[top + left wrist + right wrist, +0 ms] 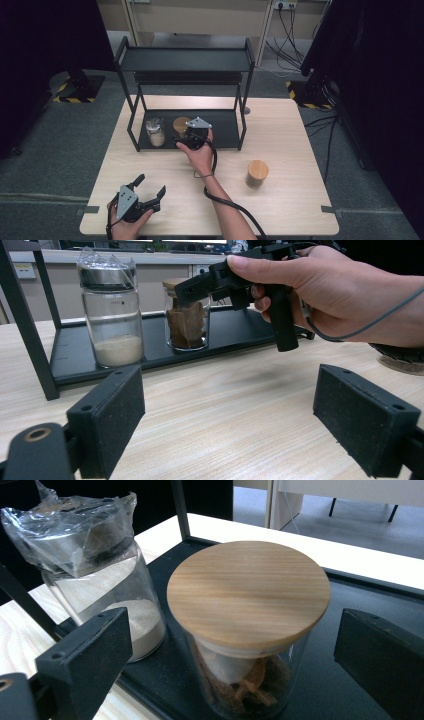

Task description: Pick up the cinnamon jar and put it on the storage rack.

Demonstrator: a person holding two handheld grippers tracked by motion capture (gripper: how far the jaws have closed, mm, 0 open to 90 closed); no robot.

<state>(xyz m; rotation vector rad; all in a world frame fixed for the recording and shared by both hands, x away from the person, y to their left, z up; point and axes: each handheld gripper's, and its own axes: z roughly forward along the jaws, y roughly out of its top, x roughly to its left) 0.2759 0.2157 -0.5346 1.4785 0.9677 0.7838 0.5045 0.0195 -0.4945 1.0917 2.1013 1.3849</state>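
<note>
So the wooden-lidded jar (248,630) is standing on the lower shelf of the black rack (225,135), just beside the plastic-capped jar (95,575) with pale powder in it, and the right gripper (186,136) is held right at it with its fingers (90,650) spread wide on either side, nothing pressed. No earlier picture is offered, so whether it's a grab or a let-go is judged from this alone; it looks like a placement being finished. To do that well, the fingers should be kept fully apart and drawn straight back off the jar, level, so the lid isn't clipped and the neighbouring jar isn't nudged. The rack's front post should be minded on the way out. The left gripper (148,192) is parked low on the worktop (290,130), fingers apart, empty. A second wooden-lidded jar (257,173) is waiting on the worktop, probably next.
</note>
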